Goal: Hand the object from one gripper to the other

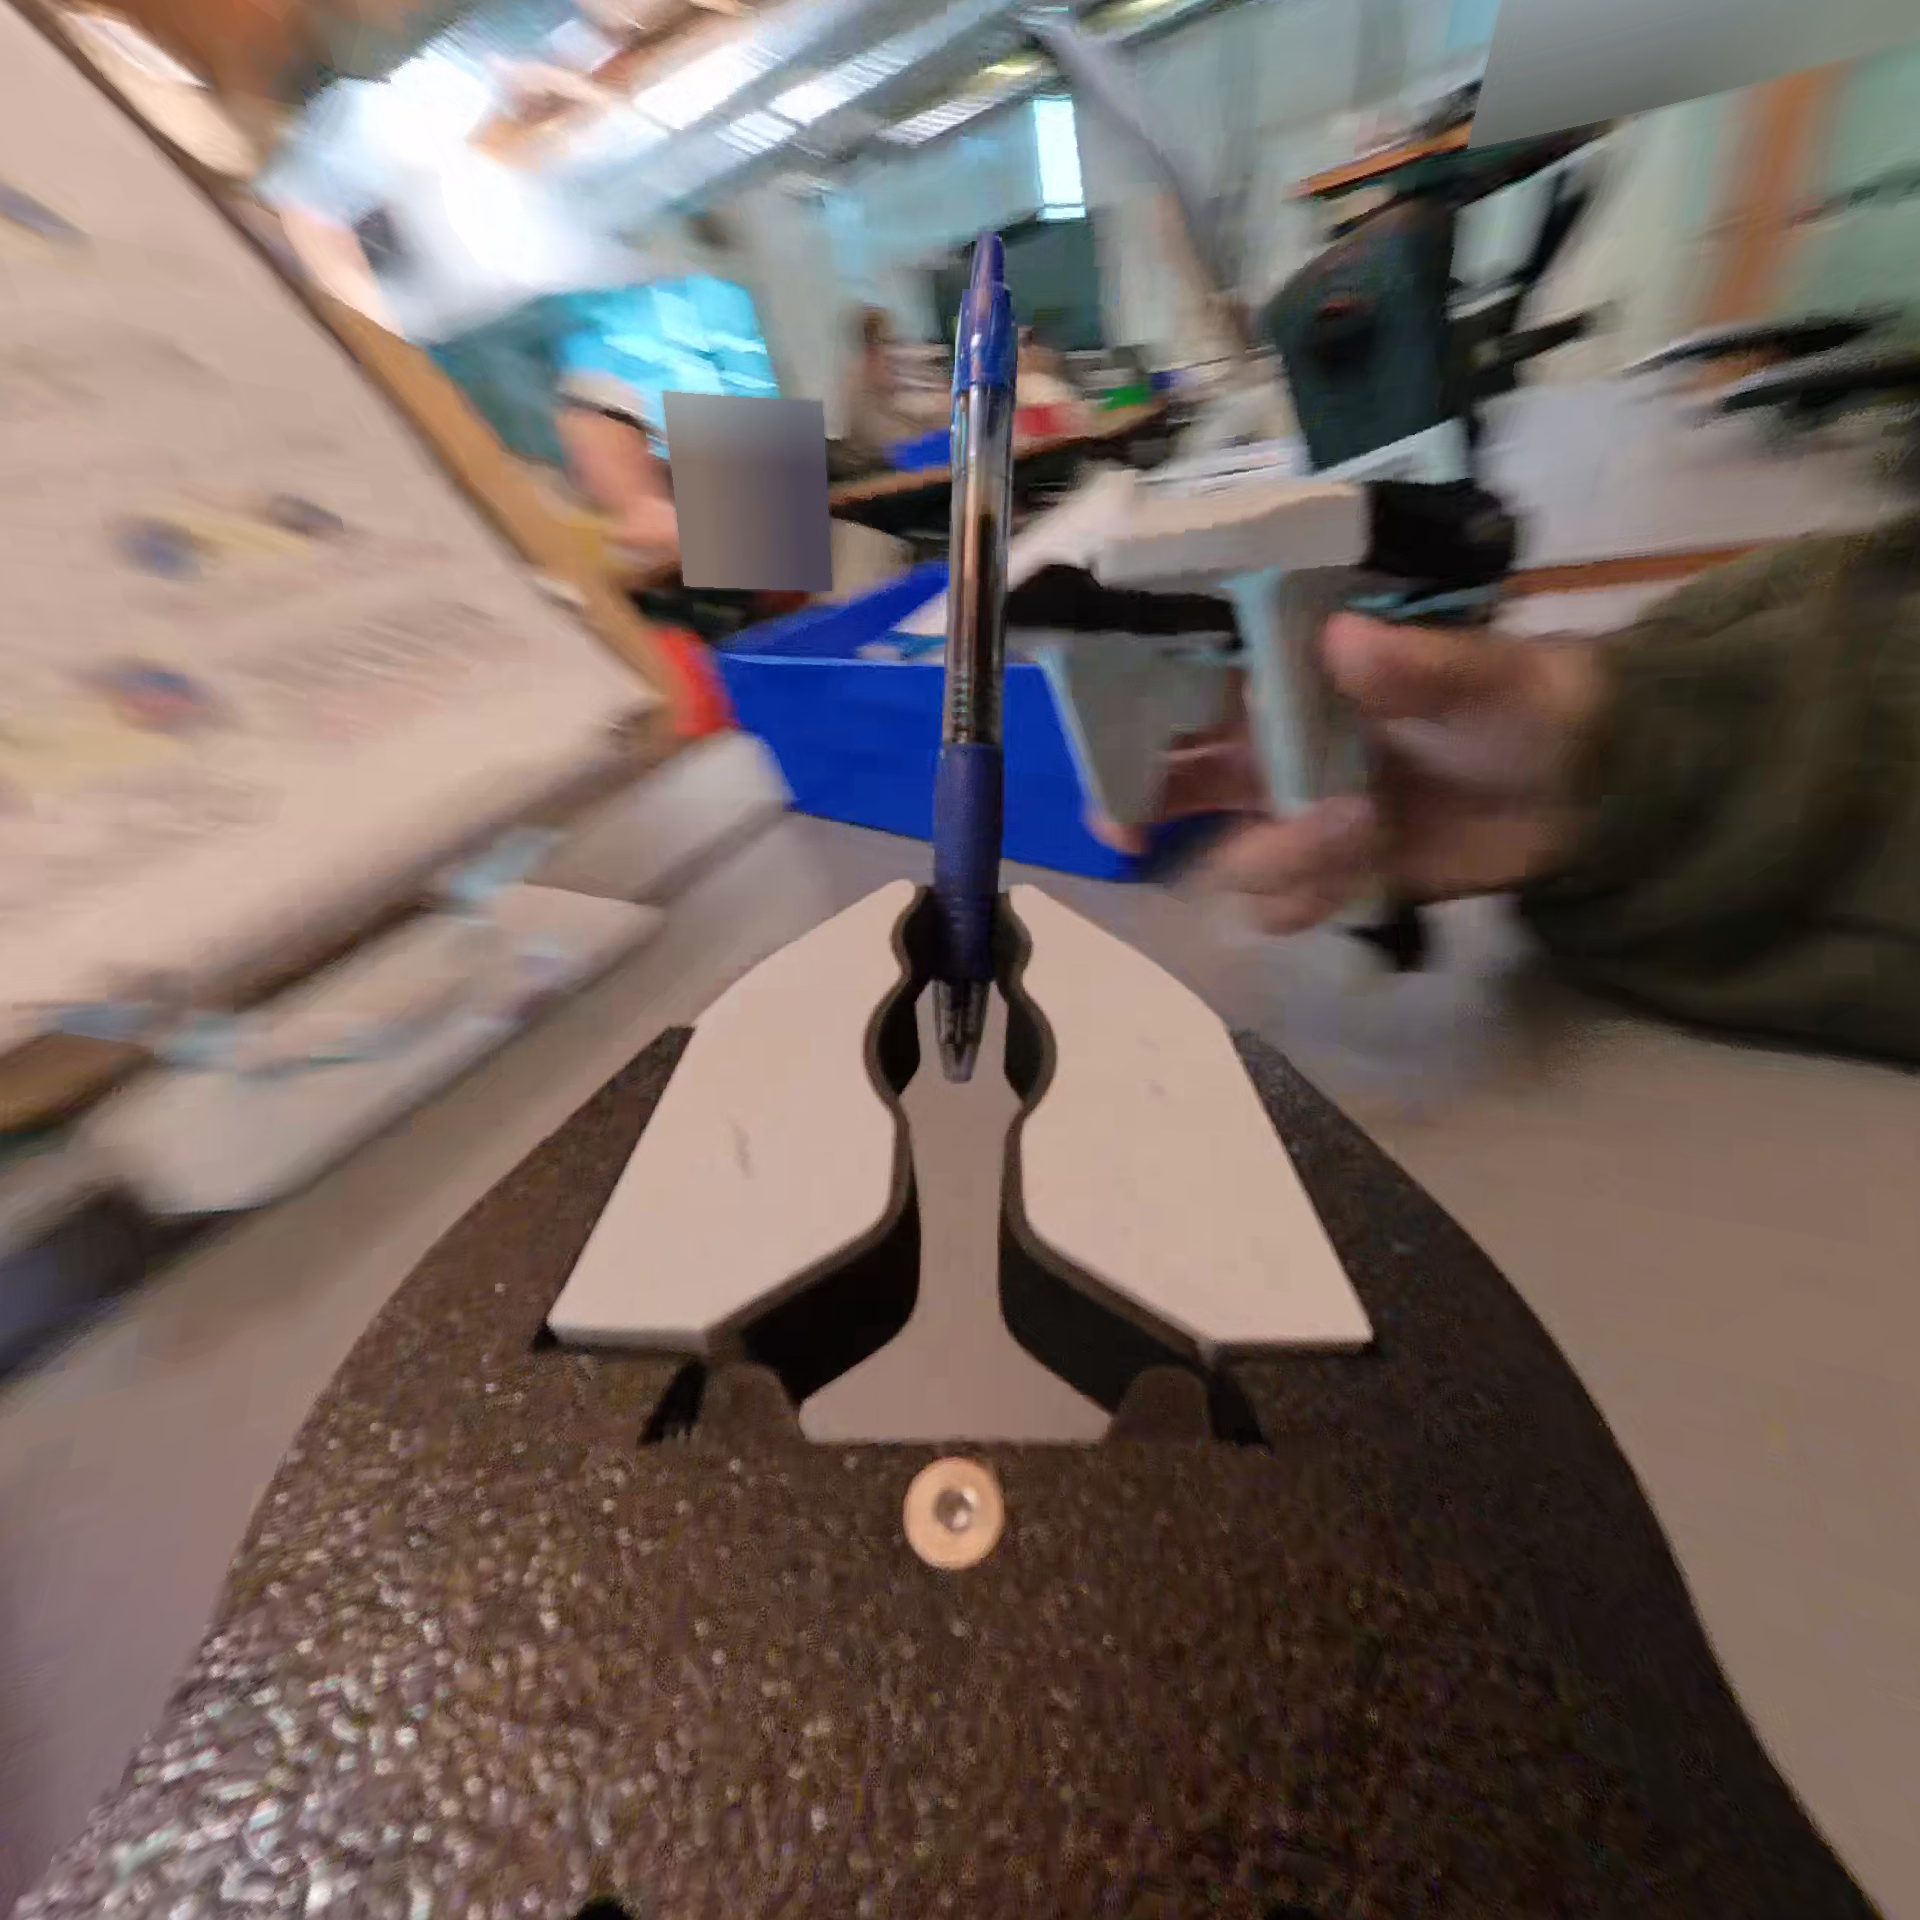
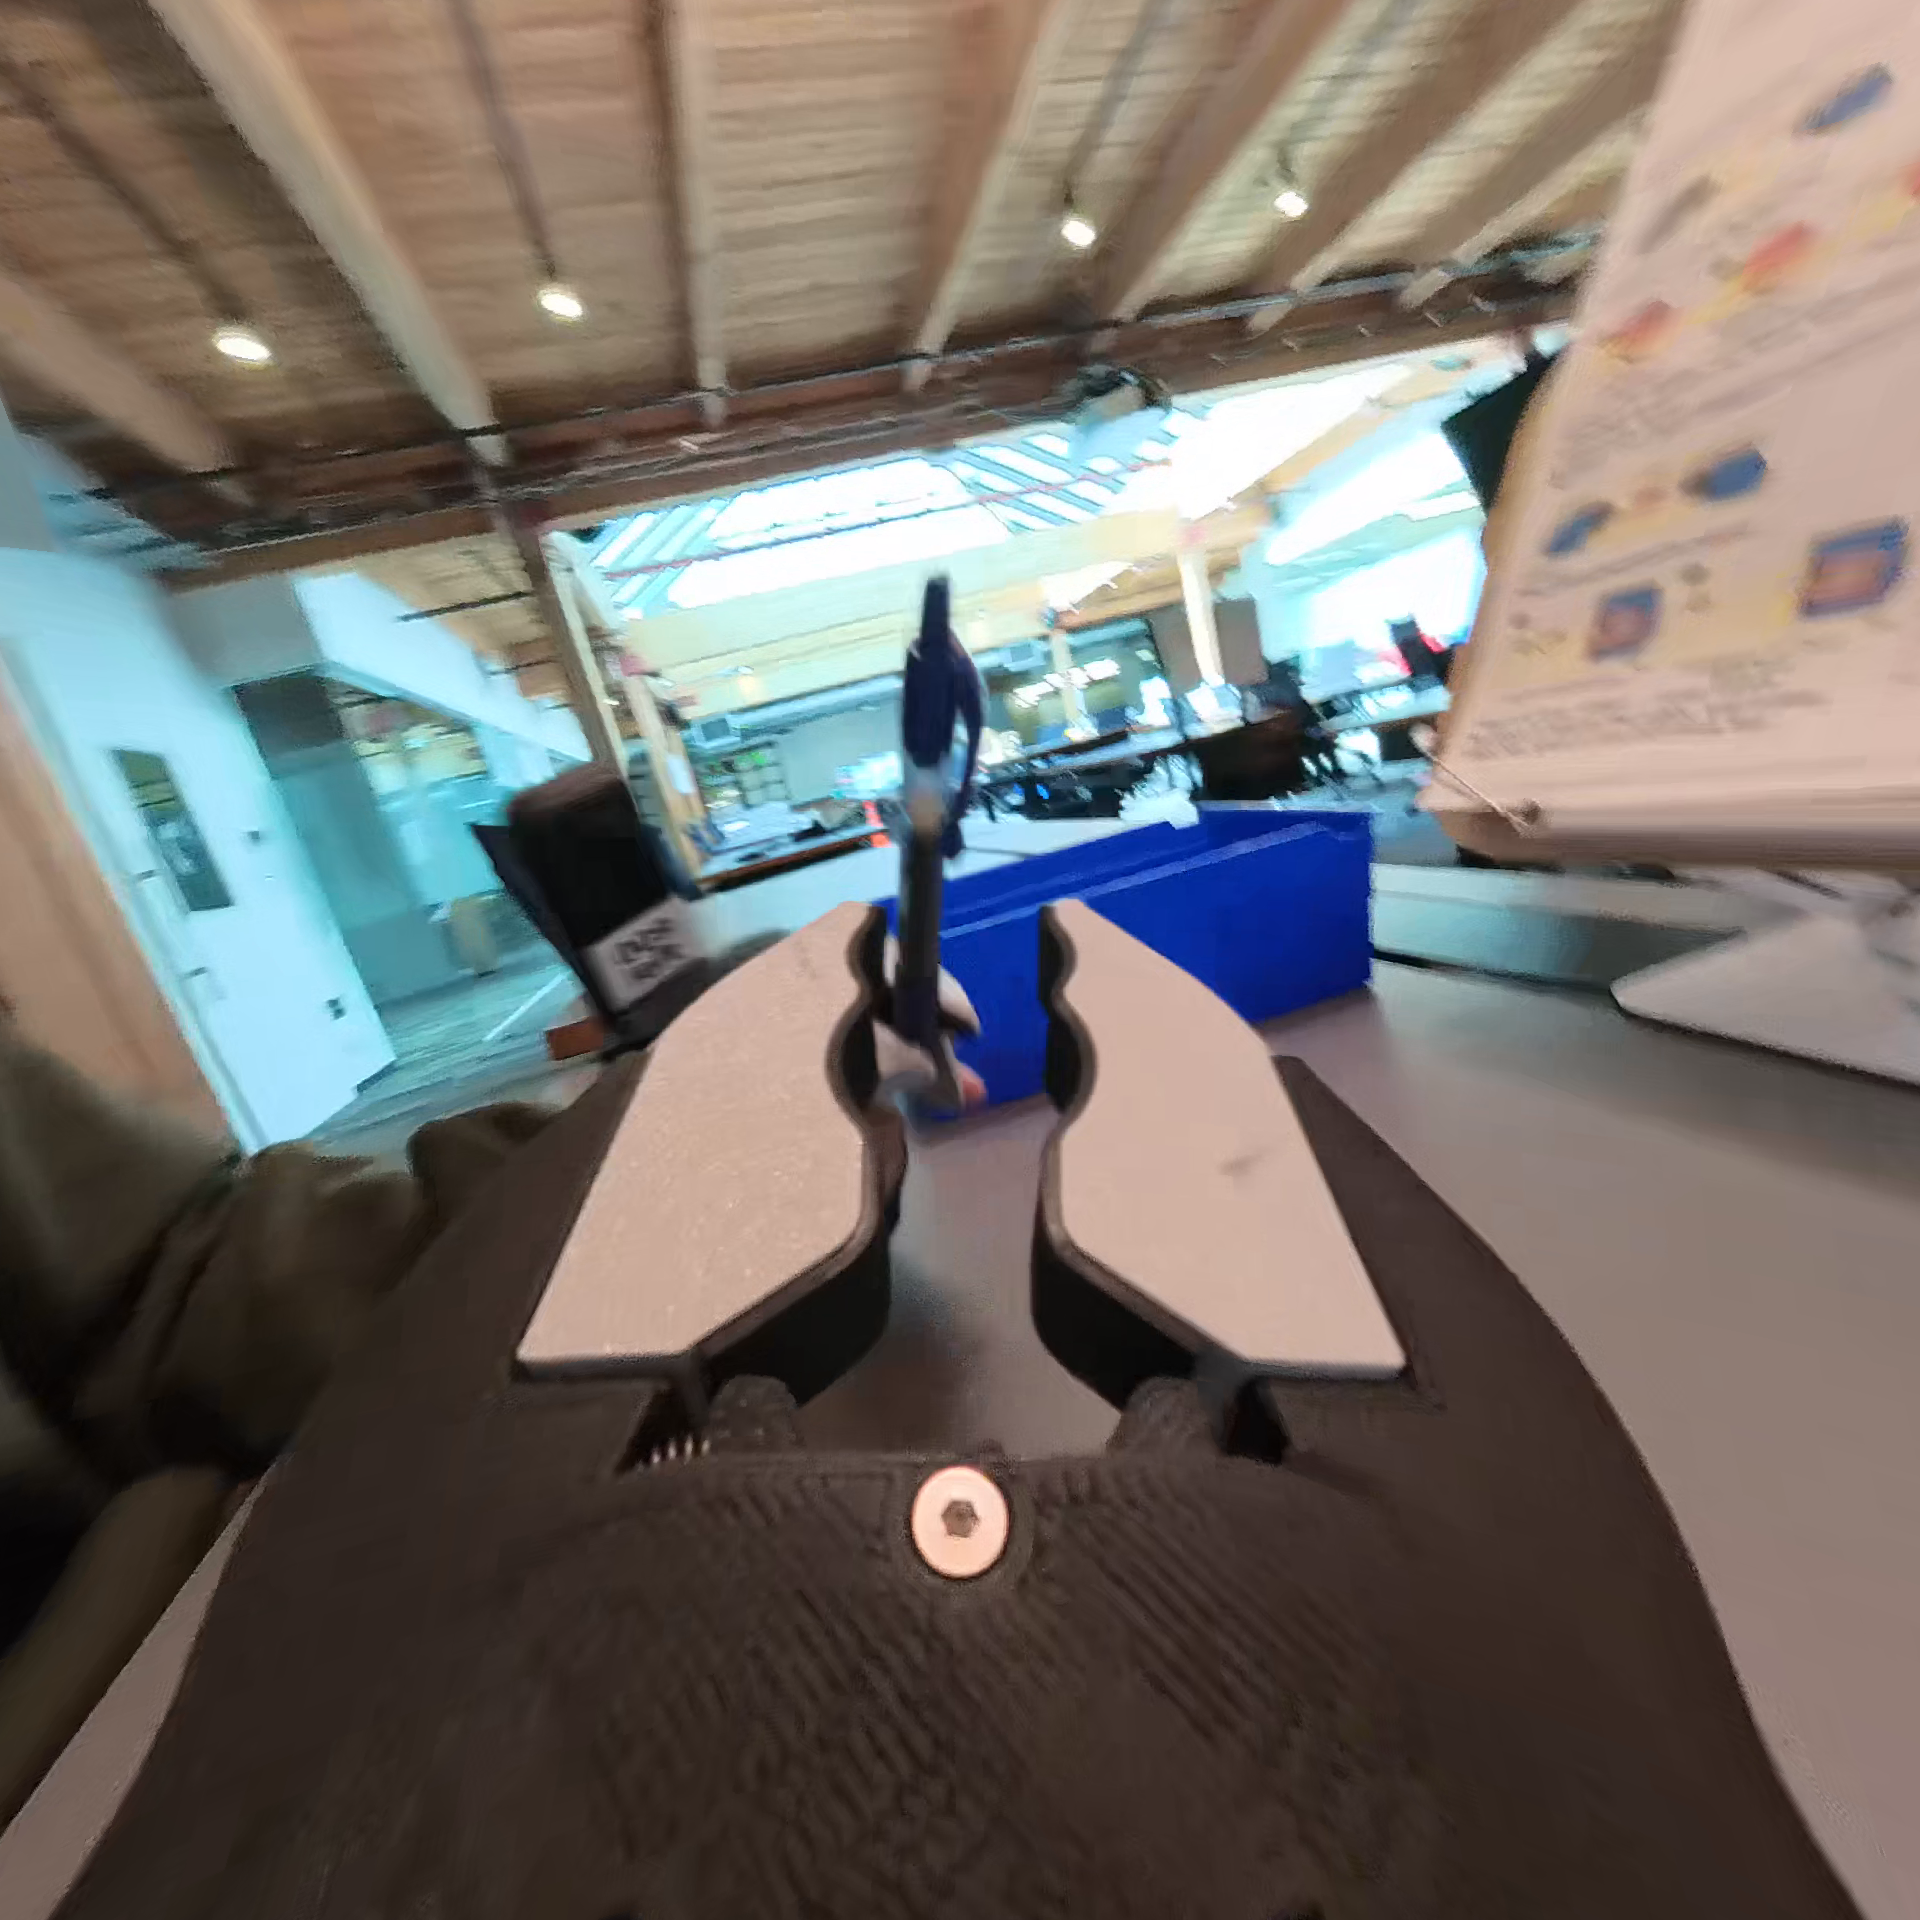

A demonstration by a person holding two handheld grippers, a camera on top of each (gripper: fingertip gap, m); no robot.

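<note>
A blue pen with a clear barrel (image 1: 977, 582) stands upright in my left gripper (image 1: 964, 914), which is shut on its dark blue grip. The pen tip points down between the fingers. My right gripper (image 1: 1049, 644) shows blurred just right of the pen, held by a hand (image 1: 1455, 769). In the right wrist view the right gripper (image 2: 961, 925) is open and empty. The pen (image 2: 930, 790) stands at its fingertips, close to the left finger (image 2: 727, 1143). I cannot tell whether the pen is between the jaws or just beyond them.
A blue bin (image 1: 862, 727) (image 2: 1195, 914) sits on the grey table (image 1: 1558, 1247) behind the pen. A tilted printed board (image 1: 260, 623) (image 2: 1714, 520) on a white stand (image 2: 1787, 997) is close by. An olive sleeve (image 1: 1766, 779) (image 2: 156, 1247) is at the side.
</note>
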